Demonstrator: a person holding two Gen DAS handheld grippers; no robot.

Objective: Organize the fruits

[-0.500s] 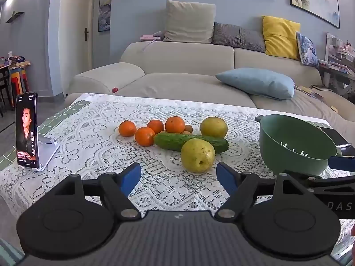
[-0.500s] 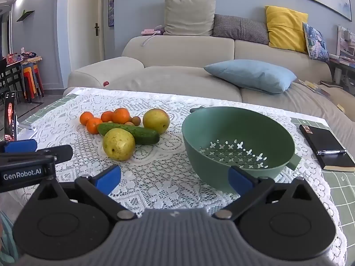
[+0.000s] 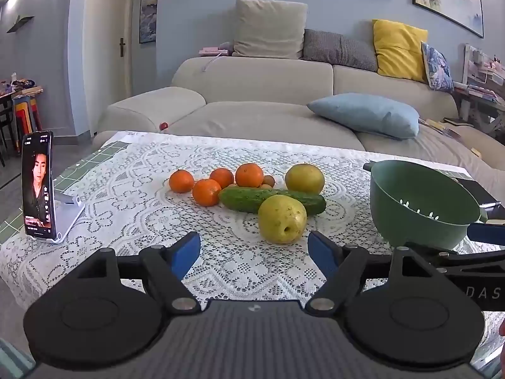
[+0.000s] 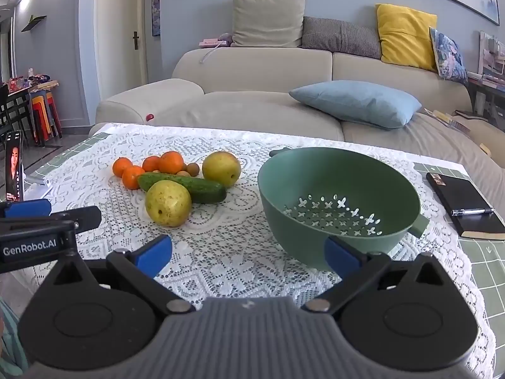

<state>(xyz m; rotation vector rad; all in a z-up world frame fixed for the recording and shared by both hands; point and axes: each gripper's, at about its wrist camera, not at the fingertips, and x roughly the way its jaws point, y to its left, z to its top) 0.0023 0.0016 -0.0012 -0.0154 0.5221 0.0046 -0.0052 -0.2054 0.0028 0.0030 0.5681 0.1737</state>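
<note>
We see the left gripper point(image 3: 254, 249) with its jaws spread wide, holding nothing and touching nothing; its blue pads point(image 3: 186, 249) hang above the lace cloth point(image 3: 126, 195), just short of the near pear point(image 3: 282, 219). The right gripper point(image 4: 247, 252) is also spread wide and holds nothing. Its right pad point(image 4: 341, 254) sits in front of the colander point(image 4: 339, 202) wall in the right wrist view, but we cannot tell whether it touches it.

We count the fruit in one cluster on the cloth, left of the colander. There are four oranges point(image 3: 206, 192): one apart at the left, the others bunched together. There are two pears: the near one, stem end facing us, and the far pear point(image 3: 304, 178) behind the cucumber point(image 3: 249, 199). The single cucumber lies crosswise between them, its right part hidden behind the near pear. Small brown fruits point(image 4: 192, 169) sit behind the cucumber, beside the oranges; we make out at least three, partly hidden, so the exact count is unclear.

There is one colander, green, with nothing in it, its floor pierced with cross-shaped holes. Right of it lies one black notebook point(image 4: 464, 205) with one pen point(image 4: 472, 211) across it. At the cloth's left edge one phone point(image 3: 38, 186) stands upright on a stand, screen lit.
</note>
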